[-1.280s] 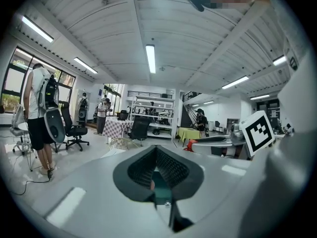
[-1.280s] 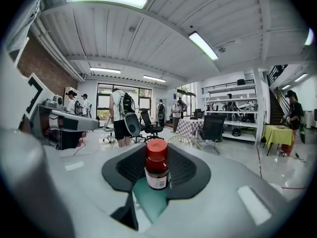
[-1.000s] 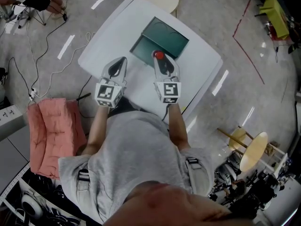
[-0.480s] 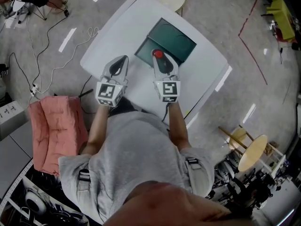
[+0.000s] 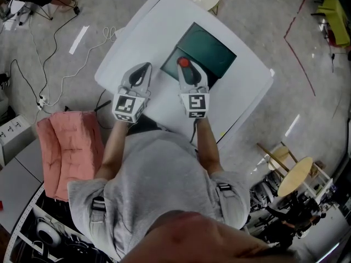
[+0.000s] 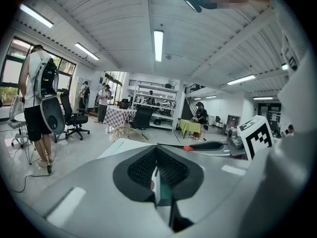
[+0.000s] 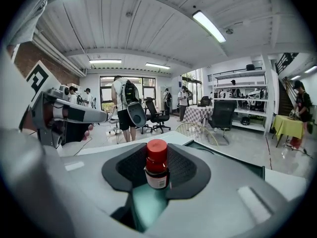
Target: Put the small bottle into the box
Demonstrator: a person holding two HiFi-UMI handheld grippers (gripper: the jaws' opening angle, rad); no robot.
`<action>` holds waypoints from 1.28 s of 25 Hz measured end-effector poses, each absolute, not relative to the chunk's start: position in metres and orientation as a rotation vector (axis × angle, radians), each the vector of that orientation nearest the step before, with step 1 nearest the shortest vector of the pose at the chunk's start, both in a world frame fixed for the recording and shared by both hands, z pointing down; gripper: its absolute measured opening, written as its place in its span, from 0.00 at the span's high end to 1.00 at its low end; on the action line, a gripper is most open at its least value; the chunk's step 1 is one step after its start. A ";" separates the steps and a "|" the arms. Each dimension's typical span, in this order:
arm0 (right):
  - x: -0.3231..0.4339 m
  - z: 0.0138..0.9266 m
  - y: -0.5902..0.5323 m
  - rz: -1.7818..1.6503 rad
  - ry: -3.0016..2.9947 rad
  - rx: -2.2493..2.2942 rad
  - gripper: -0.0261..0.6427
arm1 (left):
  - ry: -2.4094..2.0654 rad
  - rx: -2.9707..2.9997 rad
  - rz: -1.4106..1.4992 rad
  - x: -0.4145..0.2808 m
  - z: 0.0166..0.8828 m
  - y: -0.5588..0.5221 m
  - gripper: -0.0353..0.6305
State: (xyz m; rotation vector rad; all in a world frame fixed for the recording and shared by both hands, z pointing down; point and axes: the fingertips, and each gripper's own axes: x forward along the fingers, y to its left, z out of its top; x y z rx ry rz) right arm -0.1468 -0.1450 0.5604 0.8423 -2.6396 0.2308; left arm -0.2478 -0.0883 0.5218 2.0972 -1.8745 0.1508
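- The right gripper [image 5: 184, 66] is seen in the head view above the white table [image 5: 142, 34], with its tips over the near-left part of the dark green box [image 5: 214, 51].
- The small bottle [image 7: 157, 165] is clamped between the right gripper's jaws. They are partly closed, with the ribbed pads [image 7: 130, 166] pressed on the bottle's body from both sides.
- The bottle is held upright. A red cap, a dark body and a white label are noted, and the cap stands clear above the pads.
- In the head view the red cap appears inside the box outline, close to its near edge. Whether the bottle's base touches the box floor cannot be told.
- In the right gripper view, green box surface is seen through the gap below the bottle, and a box wall runs off to the right.
- The left gripper [image 5: 142, 70] is held over bare table, left of the box and beside the right gripper, well clear of the bottle.
- The left gripper's jaws are closed together. Only a thin slit is left between the pads, and nothing is gripped.
- The box lies open on the far-right part of the table.
- A pink cushion [image 5: 68, 147] lies on the floor to the near left of the table.
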 end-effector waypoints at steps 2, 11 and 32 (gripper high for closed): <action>-0.151 0.567 -0.149 0.235 -2.631 0.839 0.77 | -1.863 2.096 0.167 -0.252 0.529 -0.092 0.93; -0.163 0.595 -0.162 0.251 -2.595 0.817 0.77 | -1.817 2.055 0.177 -0.260 0.555 -0.102 0.93; -0.176 0.621 -0.172 0.245 -2.567 0.803 0.76 | -1.790 2.034 0.198 -0.267 0.573 -0.108 0.93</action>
